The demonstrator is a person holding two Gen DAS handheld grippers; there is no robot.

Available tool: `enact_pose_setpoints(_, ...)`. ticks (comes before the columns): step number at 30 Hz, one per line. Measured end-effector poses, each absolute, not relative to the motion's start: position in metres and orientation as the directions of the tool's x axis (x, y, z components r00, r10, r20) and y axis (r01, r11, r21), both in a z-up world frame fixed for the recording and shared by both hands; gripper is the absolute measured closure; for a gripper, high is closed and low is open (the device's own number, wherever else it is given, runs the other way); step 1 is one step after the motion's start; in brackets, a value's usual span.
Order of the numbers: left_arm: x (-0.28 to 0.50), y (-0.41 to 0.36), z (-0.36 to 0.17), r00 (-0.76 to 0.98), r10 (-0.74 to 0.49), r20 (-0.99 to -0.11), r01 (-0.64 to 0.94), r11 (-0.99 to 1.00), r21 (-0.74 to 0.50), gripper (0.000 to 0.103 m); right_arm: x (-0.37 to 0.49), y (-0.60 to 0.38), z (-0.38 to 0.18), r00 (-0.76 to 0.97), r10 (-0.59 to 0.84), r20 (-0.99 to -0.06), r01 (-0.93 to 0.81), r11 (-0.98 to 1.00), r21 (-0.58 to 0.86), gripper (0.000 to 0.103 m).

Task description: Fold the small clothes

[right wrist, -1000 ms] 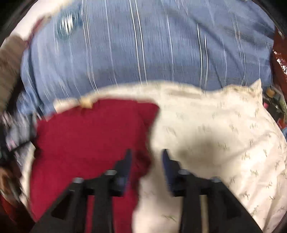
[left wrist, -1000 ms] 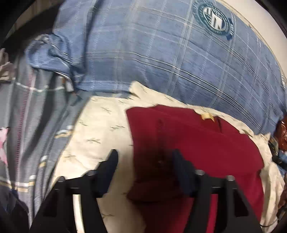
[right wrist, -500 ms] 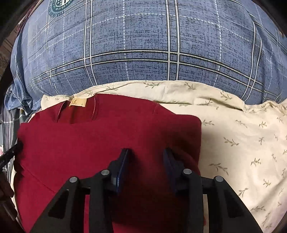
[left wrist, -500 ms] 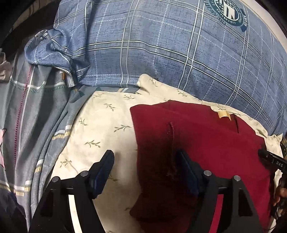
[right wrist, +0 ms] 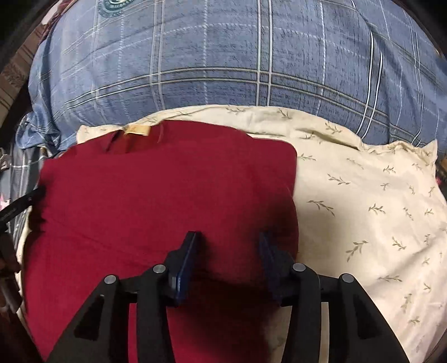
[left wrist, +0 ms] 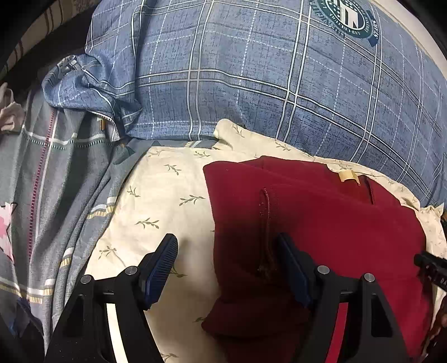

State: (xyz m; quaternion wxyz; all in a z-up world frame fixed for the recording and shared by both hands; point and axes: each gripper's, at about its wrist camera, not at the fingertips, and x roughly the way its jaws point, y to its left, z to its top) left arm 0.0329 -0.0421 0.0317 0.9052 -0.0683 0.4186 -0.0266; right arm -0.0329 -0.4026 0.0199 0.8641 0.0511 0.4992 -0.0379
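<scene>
Since a second ago the left gripper (left wrist: 227, 265) has spread its jaws wide, straddling the left edge of the folded red garment (left wrist: 321, 223) at lower right of its frame. Grey plaid sheet (left wrist: 42, 195) lies left, cream pillow (left wrist: 167, 201) beneath, blue plaid pillow (left wrist: 251, 69) above. Right gripper (right wrist: 227, 251), jaws opening, gripping nothing, hovers over the garment's lower-centre

round emblem (left wrist: 345, 17) on blue pillow (left wrist: 251, 78), lettering unreadable
</scene>
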Motion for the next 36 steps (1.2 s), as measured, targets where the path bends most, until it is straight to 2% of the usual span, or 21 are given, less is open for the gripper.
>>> enact_pose_setpoints(6, 0.030, -0.039, 0.034, 0.646, -0.126, -0.753, -0.011, 0.985, -0.174, 0.030, -0.038, -0.409, 0.037, 0.509, 0.006, -0.861, 0.141, 0.986, 0.090, 0.054)
enact_pose_setpoints(7, 0.029, -0.037, 0.035, 0.647, -0.131, -0.751, -0.012, 0.983, -0.182, 0.030, -0.039, -0.411, 0.039, 0.520, 0.024, -0.854, 0.146, 0.982, 0.117, 0.045)
enact_pose_setpoints(8, 0.028, -0.036, 0.036, 0.650, -0.137, -0.747, -0.011, 0.982, -0.190, 0.031, -0.042, -0.415, 0.041, 0.533, 0.040, -0.845, 0.157, 0.977, 0.146, 0.029)
enact_pose_setpoints(10, 0.026, -0.033, 0.039, 0.656, -0.147, -0.741, -0.012, 0.979, -0.205, 0.032, -0.044, -0.424, 0.043, 0.547, 0.030, -0.837, 0.202, 0.965, 0.167, 0.018)
enact_pose_setpoints(15, 0.026, -0.030, 0.039, 0.654, -0.156, -0.740, -0.012, 0.976, -0.217, 0.031, -0.032, -0.450, 0.032, 0.542, 0.103, -0.834, 0.285, 0.911, 0.298, 0.019)
enact_pose_setpoints(19, 0.030, -0.031, 0.036, 0.644, -0.164, -0.747, -0.015, 0.974, -0.227, 0.031, -0.019, -0.457, 0.015, 0.515, 0.127, -0.848, 0.317, 0.891, 0.326, 0.018)
enact_pose_setpoints(21, 0.032, -0.033, 0.035, 0.643, -0.160, -0.749, -0.013, 0.976, -0.219, 0.031, -0.017, -0.454, 0.016, 0.535, 0.103, -0.839, 0.297, 0.906, 0.301, 0.023)
enact_pose_setpoints(23, 0.033, -0.034, 0.035, 0.641, -0.158, -0.751, -0.012, 0.976, -0.216, 0.031, -0.009, -0.444, 0.018, 0.523, 0.075, -0.849, 0.243, 0.942, 0.233, 0.078)
enact_pose_setpoints(26, 0.033, -0.036, 0.034, 0.640, -0.155, -0.753, -0.012, 0.977, -0.211, 0.031, -0.002, -0.431, 0.028, 0.549, -0.003, -0.836, 0.180, 0.977, 0.114, 0.085)
enact_pose_setpoints(29, 0.031, -0.038, 0.033, 0.640, -0.156, -0.753, -0.005, 0.978, -0.207, 0.031, 0.003, -0.431, 0.026, 0.560, -0.080, -0.824, 0.182, 0.983, 0.027, 0.086)
enact_pose_setpoints(32, 0.027, -0.037, 0.033, 0.638, -0.157, -0.754, -0.003, 0.979, -0.206, 0.031, 0.007, -0.437, 0.015, 0.546, -0.096, -0.833, 0.209, 0.978, 0.025, 0.086)
enact_pose_setpoints(36, 0.024, -0.036, 0.033, 0.637, -0.160, -0.754, -0.001, 0.978, -0.208, 0.031, -0.002, -0.438, 0.028, 0.552, -0.079, -0.830, 0.222, 0.974, 0.055, 0.083)
